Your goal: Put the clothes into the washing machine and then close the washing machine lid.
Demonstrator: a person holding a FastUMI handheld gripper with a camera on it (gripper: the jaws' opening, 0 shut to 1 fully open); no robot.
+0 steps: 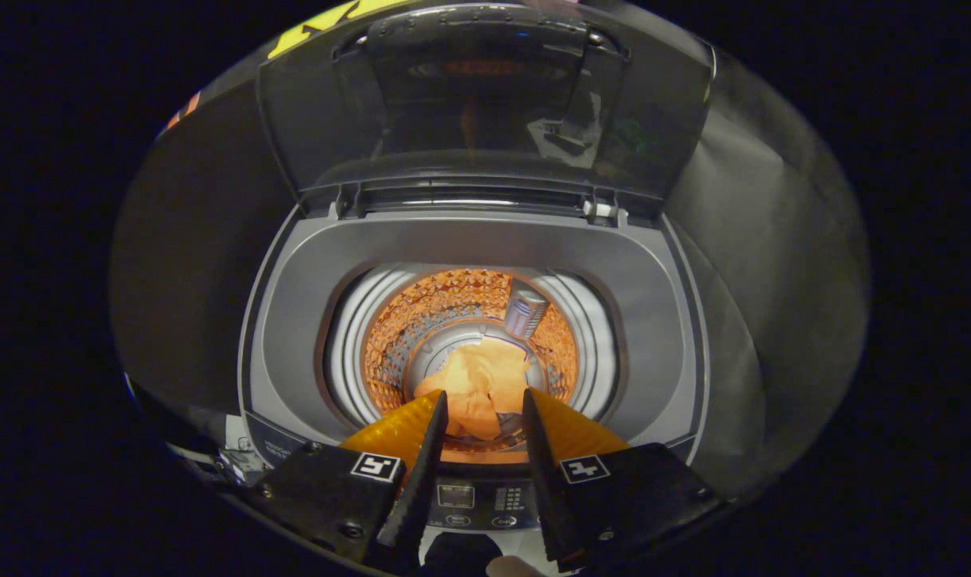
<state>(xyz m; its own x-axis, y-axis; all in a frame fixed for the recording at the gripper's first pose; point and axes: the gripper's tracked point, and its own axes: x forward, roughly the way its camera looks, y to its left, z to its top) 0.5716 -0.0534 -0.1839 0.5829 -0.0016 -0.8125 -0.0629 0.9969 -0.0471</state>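
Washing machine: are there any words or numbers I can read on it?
None can be read.
Control panel below the open jaws: display and button labels too small and blurred.
Sticker on the front left corner: print too blurred.
Open lid: no writing visible.

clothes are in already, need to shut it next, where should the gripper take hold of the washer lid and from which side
Probably the lid's free top edge, at the moulded handle in the middle. The lid stands upright behind the drum opening, hinged at its lower edge, so come from the front and above, then pull forward and down. The gripper is open, empty, above the orange cloth.
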